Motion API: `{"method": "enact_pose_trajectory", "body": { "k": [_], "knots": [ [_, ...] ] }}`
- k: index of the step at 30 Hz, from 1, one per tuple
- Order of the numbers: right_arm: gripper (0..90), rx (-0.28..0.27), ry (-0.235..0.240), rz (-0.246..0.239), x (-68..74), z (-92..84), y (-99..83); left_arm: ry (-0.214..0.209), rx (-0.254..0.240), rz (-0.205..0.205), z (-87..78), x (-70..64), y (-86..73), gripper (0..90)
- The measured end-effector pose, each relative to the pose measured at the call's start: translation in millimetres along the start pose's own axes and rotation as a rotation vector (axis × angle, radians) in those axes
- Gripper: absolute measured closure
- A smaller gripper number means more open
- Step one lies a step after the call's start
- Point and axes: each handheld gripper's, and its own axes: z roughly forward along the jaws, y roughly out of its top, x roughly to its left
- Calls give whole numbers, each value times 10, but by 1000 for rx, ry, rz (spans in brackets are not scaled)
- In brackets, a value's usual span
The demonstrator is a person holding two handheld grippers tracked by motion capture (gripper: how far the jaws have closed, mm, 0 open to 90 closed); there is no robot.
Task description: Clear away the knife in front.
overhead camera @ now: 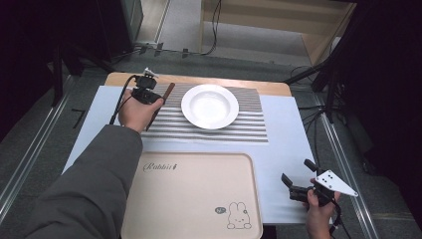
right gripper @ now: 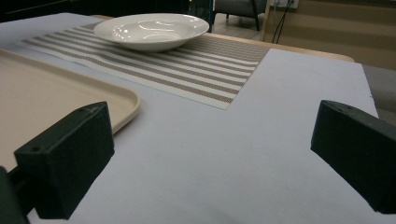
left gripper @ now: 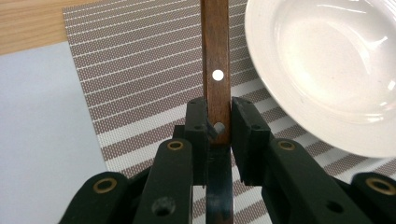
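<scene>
Right, left gripper [left gripper: 218,122] is pinching a knife [left gripper: 215,56] at the blade end of its wooden handle, jaws pressed on both flat sides, above the striped mat [overhead camera: 164,124] at about 9 o'clock of the plate [overhead camera: 209,105]. Handle runs out toward 12 o'clock from the jaws in the left gripper view, blade trails back under them. To set it down well I'd keep it level, parallel to the mat stripes' short edge, just beside the plate rim without clipping it, and lower flat before letting go. Right gripper [overhead camera: 298,180] sits spread wide, holding nothing, near the table's 4 o'clock corner, beside the tray [overhead camera: 194,199].
</scene>
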Motion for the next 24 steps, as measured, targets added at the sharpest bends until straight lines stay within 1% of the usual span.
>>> {"method": "enact_pose_trajectory", "body": {
  "k": [6, 9, 11, 14, 18, 24],
  "knots": [
    [0, 0, -1, 1, 0, -1, 0, -10, -8, 22, -162, -16, -102, 766],
    [0, 1, -1, -4, 2, 2, 0, -7, -13, 33, -243, -6, -163, 766],
    [0, 0, 0, -6, 3, 5, 0, -13, -23, 25, -289, 6, -205, 766],
    [0, 0, -1, -4, 3, 0, 0, -12, -24, 36, -352, 8, -269, 766],
    [0, 0, 0, -6, 4, -1, -1, -15, -29, 54, -444, -18, -342, 766],
    [0, 1, -1, -7, 9, 4, 0, -40, -47, 65, -565, -68, -480, 766]
  ]
}}
